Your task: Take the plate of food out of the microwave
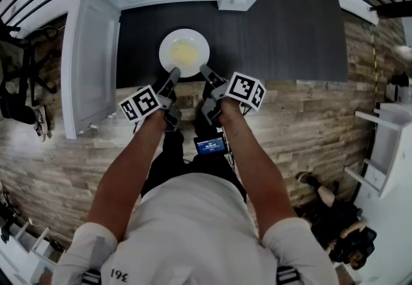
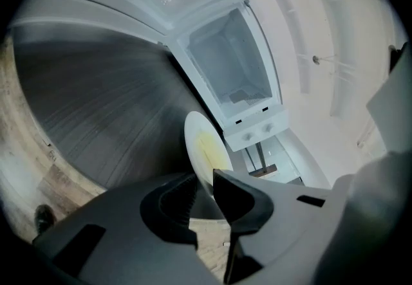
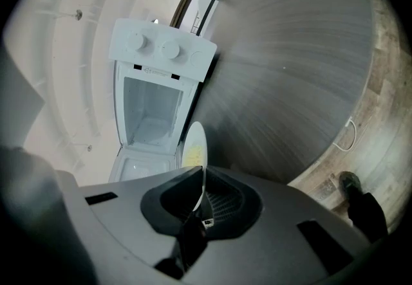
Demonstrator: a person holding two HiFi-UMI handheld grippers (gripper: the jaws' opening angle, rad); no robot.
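Left gripper [image 1: 174, 74] and right gripper [image 1: 206, 71]: dark grey moulded shells, smooth and matt; each carries a white cube with black square markers, left cube [image 1: 140, 103], right cube [image 1: 246, 90]; inner pads [image 3: 222, 199] black and finely ribbed (clearest in the right gripper view). My clothing: white short-sleeved T-shirt [image 1: 193, 226]; small dark print [image 1: 119, 273] low on its left side, not legible; dark trousers [image 1: 168, 165]. One small dark device with a lit blue screen [image 1: 210, 145] sits at my front.
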